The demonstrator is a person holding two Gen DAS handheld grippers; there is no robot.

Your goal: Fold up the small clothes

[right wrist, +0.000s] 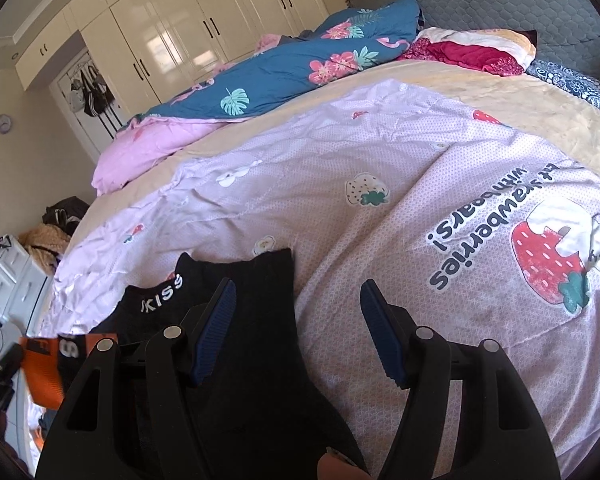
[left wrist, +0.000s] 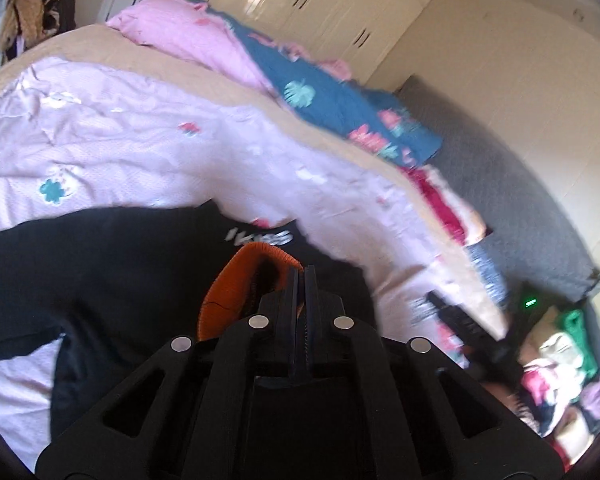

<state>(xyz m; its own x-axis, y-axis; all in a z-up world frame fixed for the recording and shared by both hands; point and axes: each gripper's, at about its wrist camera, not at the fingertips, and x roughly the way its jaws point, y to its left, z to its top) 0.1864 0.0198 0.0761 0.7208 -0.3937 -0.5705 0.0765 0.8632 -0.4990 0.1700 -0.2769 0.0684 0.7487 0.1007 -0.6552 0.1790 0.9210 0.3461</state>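
Note:
A small black garment (left wrist: 100, 280) with white lettering and an orange ribbed cuff (left wrist: 240, 276) lies on a lilac strawberry-print sheet (left wrist: 140, 140). My left gripper (left wrist: 304, 272) is shut on the orange cuff and holds it over the black cloth. In the right wrist view the same black garment (right wrist: 252, 340) lies under my right gripper (right wrist: 296, 304), which is open and empty, its blue pads (right wrist: 216, 332) spread wide above the cloth. The orange part (right wrist: 44, 368) shows at the left edge there.
The lilac sheet (right wrist: 380, 220) covers a bed with a tan blanket (right wrist: 500, 92). A blue floral quilt (right wrist: 280, 68) and pink bedding (right wrist: 140, 148) lie at the far side. White wardrobes (right wrist: 172, 40) stand behind. A pile of clothes (left wrist: 560, 368) sits beside the bed.

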